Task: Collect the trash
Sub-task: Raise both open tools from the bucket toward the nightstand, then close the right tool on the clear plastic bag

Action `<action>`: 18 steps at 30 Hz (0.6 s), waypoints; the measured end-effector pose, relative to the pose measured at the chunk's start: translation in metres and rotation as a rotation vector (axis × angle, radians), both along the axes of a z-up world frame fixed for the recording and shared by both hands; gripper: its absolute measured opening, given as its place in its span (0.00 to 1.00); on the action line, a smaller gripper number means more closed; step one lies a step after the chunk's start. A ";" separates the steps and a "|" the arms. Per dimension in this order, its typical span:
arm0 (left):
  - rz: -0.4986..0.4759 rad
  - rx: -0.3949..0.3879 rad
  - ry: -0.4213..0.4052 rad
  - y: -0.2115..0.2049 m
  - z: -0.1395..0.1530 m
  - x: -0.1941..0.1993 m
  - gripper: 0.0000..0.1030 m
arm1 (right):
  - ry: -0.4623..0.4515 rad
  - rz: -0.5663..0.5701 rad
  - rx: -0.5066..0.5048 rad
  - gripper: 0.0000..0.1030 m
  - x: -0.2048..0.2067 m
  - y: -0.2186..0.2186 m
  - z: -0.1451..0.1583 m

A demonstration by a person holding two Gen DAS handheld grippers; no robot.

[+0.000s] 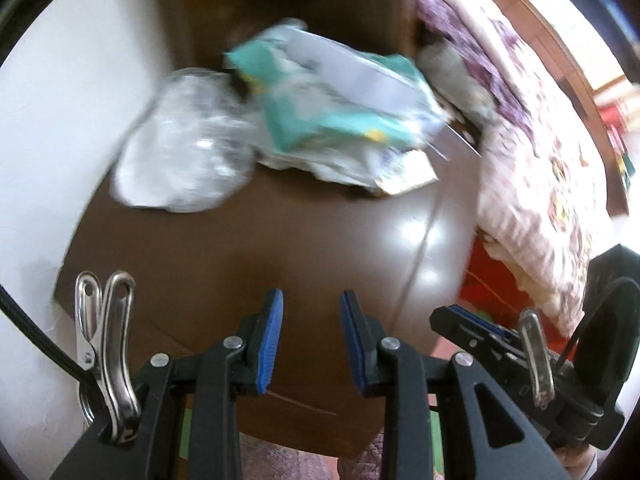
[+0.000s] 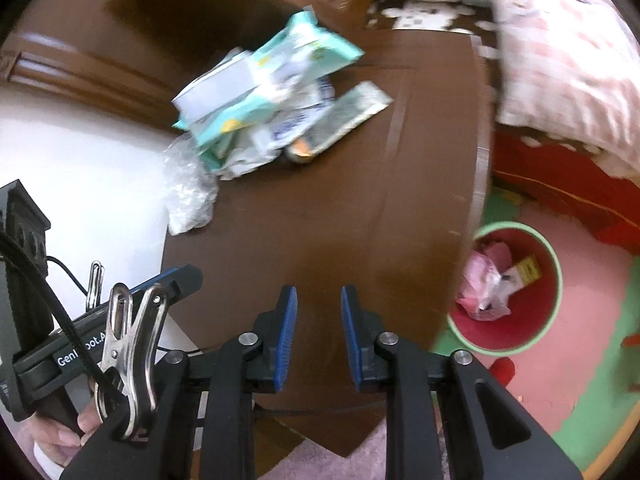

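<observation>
Above the brown table [image 2: 320, 208], I hold both grippers, left [image 1: 311, 344] and right [image 2: 319, 340], parted and empty, short of the wrapper pile [image 2: 272, 96].

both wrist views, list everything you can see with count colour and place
table: one, dark brown, under both grippers
teal pack: one, teal and white, top of the pile at the table's far side
wrappers: several, white, blue and greenish, under and beside the teal pack
clear bag: one, crumpled, transparent, left of the pile at the table edge
bin: one, red inside with a green rim, on the floor right of the table, pink and white trash in it
quilt: one, pink and purple floral, right of the table
floor mat: pink and green
left gripper: black, blue pads, open, empty
right gripper: black, blue pads, open, empty
</observation>
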State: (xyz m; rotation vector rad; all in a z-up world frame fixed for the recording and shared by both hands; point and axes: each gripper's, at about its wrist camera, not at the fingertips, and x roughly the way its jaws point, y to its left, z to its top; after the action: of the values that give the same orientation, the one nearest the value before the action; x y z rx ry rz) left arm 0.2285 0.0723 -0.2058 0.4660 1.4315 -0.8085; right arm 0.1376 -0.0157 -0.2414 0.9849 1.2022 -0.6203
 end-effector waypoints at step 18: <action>0.309 0.041 0.025 0.090 -0.026 0.095 0.29 | 0.015 0.306 -0.043 0.33 0.172 0.037 -0.040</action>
State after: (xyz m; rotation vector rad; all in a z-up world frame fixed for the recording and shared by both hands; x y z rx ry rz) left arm 0.3237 0.1624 -0.2320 0.2571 1.5001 -0.5391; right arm 0.3097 0.0217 -0.2818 0.7418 1.3152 -0.4094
